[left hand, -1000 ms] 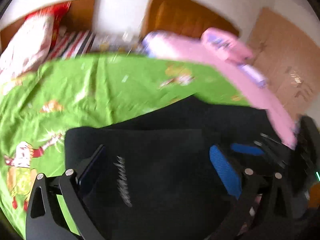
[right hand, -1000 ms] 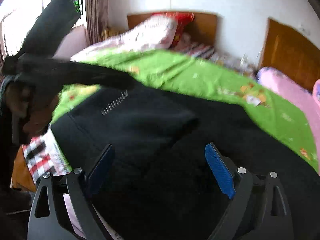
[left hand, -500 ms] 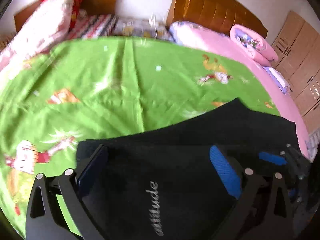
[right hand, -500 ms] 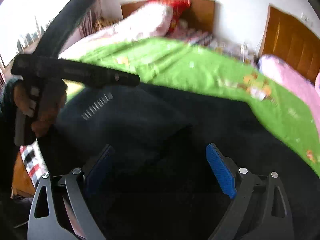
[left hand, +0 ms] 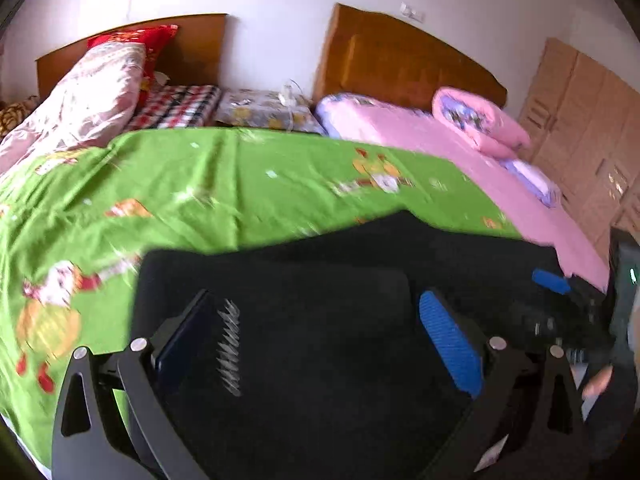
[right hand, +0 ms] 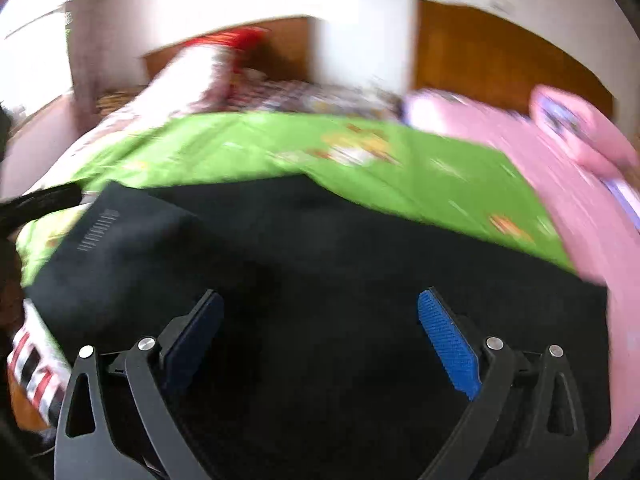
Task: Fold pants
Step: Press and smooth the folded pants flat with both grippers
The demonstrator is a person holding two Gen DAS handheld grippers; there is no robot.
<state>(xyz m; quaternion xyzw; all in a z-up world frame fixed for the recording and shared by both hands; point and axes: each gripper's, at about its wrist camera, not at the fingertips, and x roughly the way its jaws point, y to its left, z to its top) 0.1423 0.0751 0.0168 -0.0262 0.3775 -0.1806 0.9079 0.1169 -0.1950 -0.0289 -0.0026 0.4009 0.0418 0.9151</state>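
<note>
From my station I see the green cartoon-print bedsheet [left hand: 224, 184] covering the near bed, with a pink bedsheet [left hand: 440, 140] on the bed beside it to the right. Two wooden headboards [left hand: 400, 60] stand against the white wall. A pale quilt [left hand: 88, 96] is heaped at the head of the green bed, and a rolled pink blanket [left hand: 476, 120] lies on the pink one.

The black pants [left hand: 328, 344] lie on the near edge of the green sheet, folded over on themselves, with silver lettering [left hand: 230, 348] showing on the upper layer. In the right wrist view the pants [right hand: 320, 280] fill the lower half of the frame; that view is blurred.

My left gripper [left hand: 316, 332] is above the pants, its jaws spread wide, nothing between the pads. My right gripper [right hand: 320, 328] likewise stands wide over the cloth; its jaws have just been opening and nothing is caught between them. I cannot tell whether either gripper's fingertips touch the fabric.

The right gripper's blue pad [left hand: 550, 282] is visible at the right edge of the left wrist view.
</note>
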